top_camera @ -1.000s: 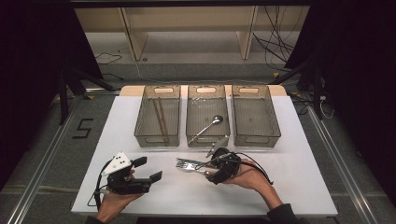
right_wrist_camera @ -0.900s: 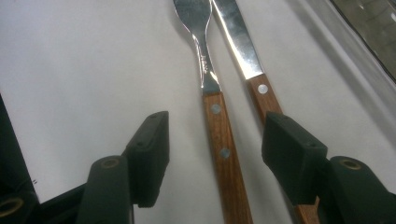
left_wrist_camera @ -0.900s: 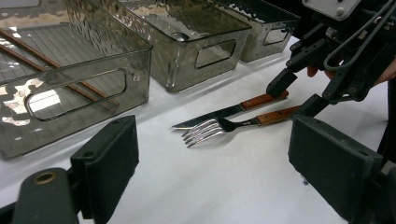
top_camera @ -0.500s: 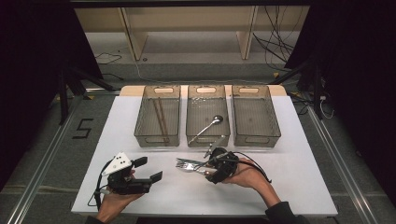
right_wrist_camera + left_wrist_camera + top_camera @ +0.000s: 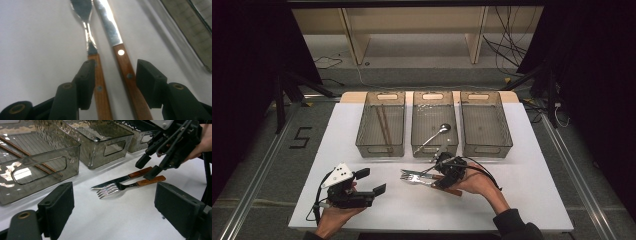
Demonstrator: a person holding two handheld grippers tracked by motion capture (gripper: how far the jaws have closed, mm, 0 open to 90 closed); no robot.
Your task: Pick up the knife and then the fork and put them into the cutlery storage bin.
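A fork [image 5: 411,176] and a knife [image 5: 412,172], both with wooden handles, lie side by side on the white table [image 5: 512,200] in front of the bins. My right gripper [image 5: 439,178] is low over their handles. Both the fork handle [image 5: 100,85] and the knife handle [image 5: 127,77] lie between its jaws, which have just been closing but stand off the wood, the left one close beside the fork. My left gripper [image 5: 371,181] rests open at the front left with nothing in it, pointing at the fork [image 5: 110,189] and knife [image 5: 117,180].
Three clear bins stand in a row behind the cutlery. The left bin [image 5: 381,145] holds chopsticks [image 5: 383,125], the middle bin [image 5: 434,147] a spoon [image 5: 437,132], and the right bin [image 5: 486,145] nothing that I can see. A hand holds each gripper.
The right gripper's jaws look slightly narrower around the two handles. The left gripper has kept still, and the fork and knife have not moved.
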